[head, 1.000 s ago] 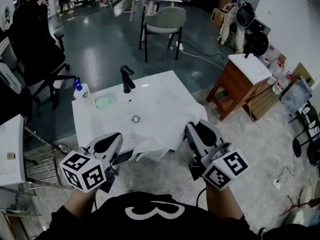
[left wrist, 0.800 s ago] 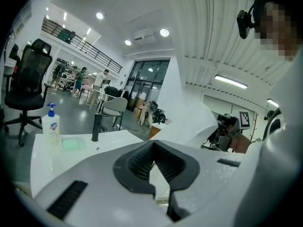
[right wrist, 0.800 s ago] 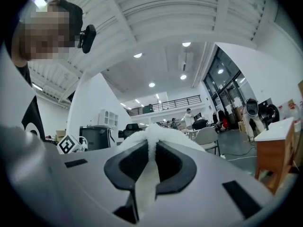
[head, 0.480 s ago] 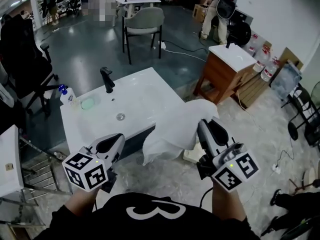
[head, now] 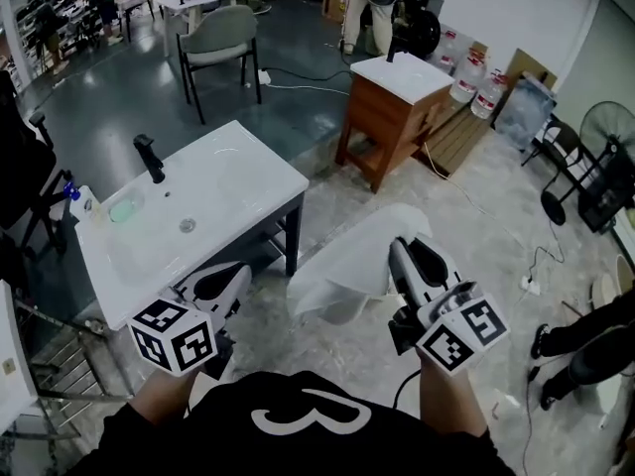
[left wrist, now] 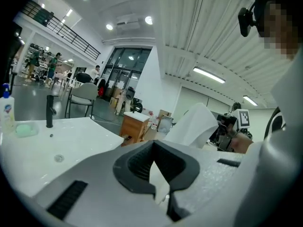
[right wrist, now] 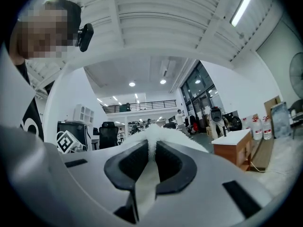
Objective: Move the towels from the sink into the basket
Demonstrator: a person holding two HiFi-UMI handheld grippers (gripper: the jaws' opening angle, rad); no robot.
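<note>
A white towel (head: 352, 261) hangs from my right gripper (head: 405, 253), whose jaws are shut on a fold of it (right wrist: 150, 148). It dangles over the tiled floor, to the right of the white sink (head: 233, 181) and clear of it. The left gripper view shows the same towel (left wrist: 196, 124) off to the right. My left gripper (head: 226, 278) is low by the sink's front edge. Its jaws meet at the tips (left wrist: 160, 193), and I see nothing held between them. The sink basin looks bare apart from its drain (head: 187, 225). No basket is in view.
A black faucet (head: 149, 157), a soap bottle (head: 82, 201) and a green soap (head: 121, 210) sit at the sink's back. A wooden cabinet (head: 397, 107) stands ahead on the right, a chair (head: 220, 38) behind it, a fan (head: 595, 147) far right. Cables lie on the floor.
The towel has come off the sink's front edge and travelled right with my right gripper, out over the floor. The whole view has swung right; the sink now lies at the left.
</note>
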